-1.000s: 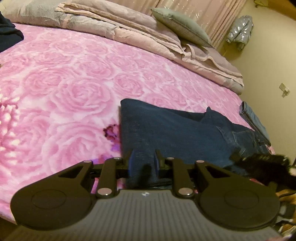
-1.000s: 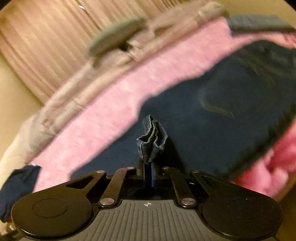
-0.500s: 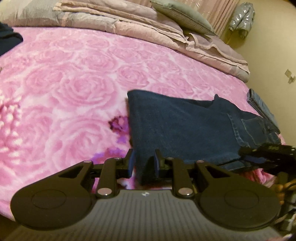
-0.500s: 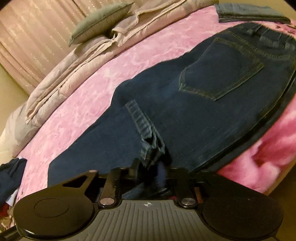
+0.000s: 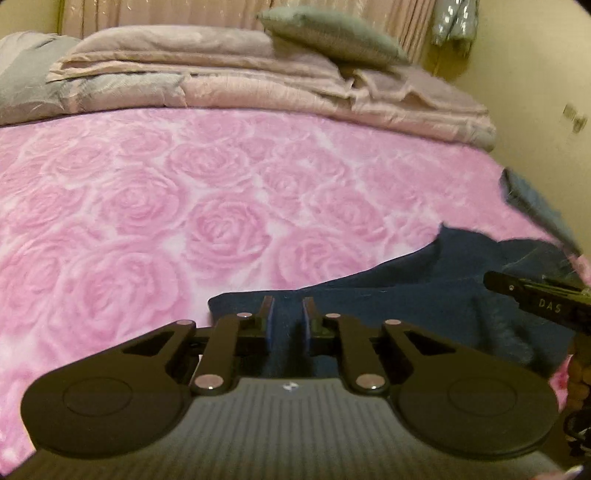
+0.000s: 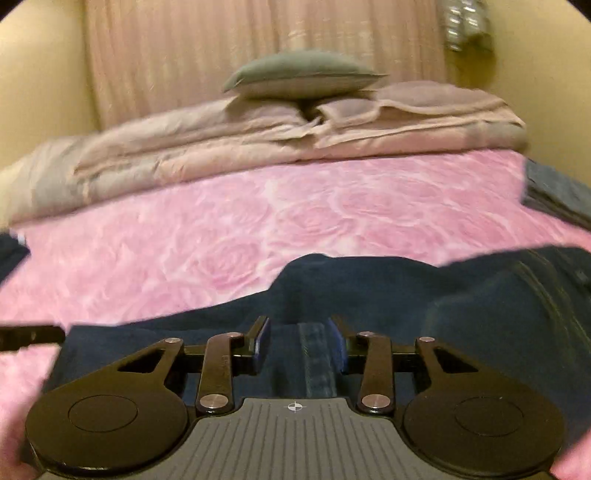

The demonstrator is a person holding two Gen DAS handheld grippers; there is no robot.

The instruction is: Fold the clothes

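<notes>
Dark blue jeans [image 5: 406, 306] lie folded on the pink rose bedspread [image 5: 184, 206] near its front edge. My left gripper [image 5: 287, 314] sits at their left end, its jaws a narrow gap apart with denim filling that gap. My right gripper [image 6: 299, 332] is open over the jeans [image 6: 369, 288], and a stitched seam runs between its fingers, touching neither pad. The right gripper's side also shows as a black bar [image 5: 535, 302] in the left wrist view. The tip of the left gripper [image 6: 29, 338] shows at the left edge of the right wrist view.
A folded lighter denim garment [image 5: 535, 206] lies at the right edge of the bed. A folded quilt [image 5: 258, 85] and a grey-green pillow [image 5: 332, 33] fill the head of the bed. A dark garment [image 6: 11, 251] lies at far left. A wall stands on the right.
My right gripper has let go of the bunched denim edge and opened wide. Both grippers have swung to face the head of the bed. The jeans now lie flat.
</notes>
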